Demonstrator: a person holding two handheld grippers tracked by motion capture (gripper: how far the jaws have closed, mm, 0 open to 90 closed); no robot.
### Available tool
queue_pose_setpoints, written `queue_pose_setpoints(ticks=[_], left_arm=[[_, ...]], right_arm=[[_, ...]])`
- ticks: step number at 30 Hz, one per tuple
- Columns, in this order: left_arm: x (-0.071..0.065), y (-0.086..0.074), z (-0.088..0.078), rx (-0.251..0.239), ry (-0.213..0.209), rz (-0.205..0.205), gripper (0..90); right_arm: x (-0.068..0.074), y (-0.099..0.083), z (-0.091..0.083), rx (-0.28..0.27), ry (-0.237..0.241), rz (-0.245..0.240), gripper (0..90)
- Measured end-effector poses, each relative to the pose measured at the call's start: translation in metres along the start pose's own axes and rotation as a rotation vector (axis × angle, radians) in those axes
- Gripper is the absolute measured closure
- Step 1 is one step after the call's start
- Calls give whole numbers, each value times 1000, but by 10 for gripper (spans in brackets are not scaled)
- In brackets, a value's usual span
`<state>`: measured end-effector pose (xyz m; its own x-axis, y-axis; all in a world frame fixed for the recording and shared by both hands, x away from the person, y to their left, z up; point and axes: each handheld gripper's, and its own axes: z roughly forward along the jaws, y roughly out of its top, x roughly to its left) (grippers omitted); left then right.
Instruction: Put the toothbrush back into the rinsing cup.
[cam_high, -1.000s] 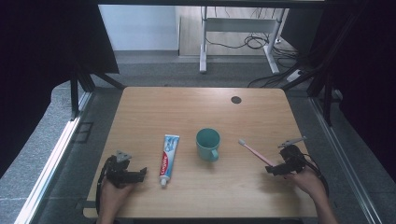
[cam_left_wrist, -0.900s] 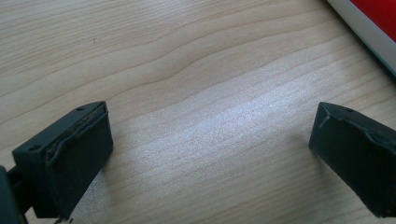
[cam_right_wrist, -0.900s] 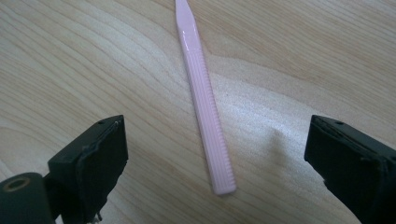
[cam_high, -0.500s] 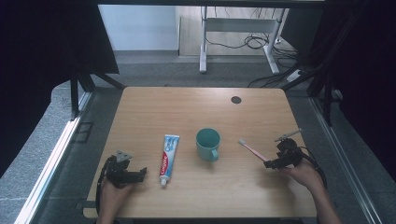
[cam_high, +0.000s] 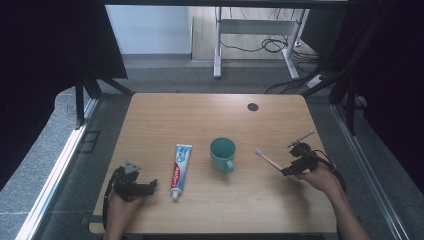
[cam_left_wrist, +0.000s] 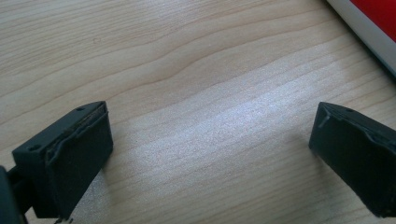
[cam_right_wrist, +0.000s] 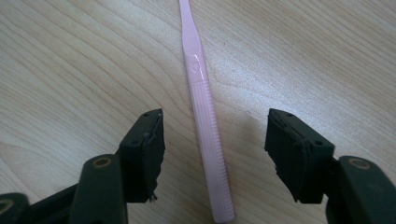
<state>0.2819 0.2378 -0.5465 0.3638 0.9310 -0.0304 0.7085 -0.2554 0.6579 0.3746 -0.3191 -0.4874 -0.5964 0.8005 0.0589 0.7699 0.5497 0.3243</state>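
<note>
1. Toothbrush (cam_right_wrist: 205, 121) is lying flat on the bench (cam_high: 165, 120), right of the mug (cam_high: 223, 154).
2. Right gripper (cam_right_wrist: 215, 144) jaws are closing, straddling its ribbed handle, not touching yet.
3. Looks light, stiff, slick; ribbed section is gripping best.
4. Left gripper (cam_left_wrist: 210, 154) jaws are sitting wide, empty.

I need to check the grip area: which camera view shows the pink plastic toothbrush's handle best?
The right gripper view: the pink plastic toothbrush lies large and sharp on the wooden table, its ribbed handle between the right claw's pads, untouched; those jaws have just been closing. The high view shows it small beside the teal mug.
</note>
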Motion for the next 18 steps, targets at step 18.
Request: queue_pose_setpoints(ticks=[18], left_arm=[[0,0,0,1,-1,2,0]], right_arm=[[6,30,7,126,-15,-72,576]])
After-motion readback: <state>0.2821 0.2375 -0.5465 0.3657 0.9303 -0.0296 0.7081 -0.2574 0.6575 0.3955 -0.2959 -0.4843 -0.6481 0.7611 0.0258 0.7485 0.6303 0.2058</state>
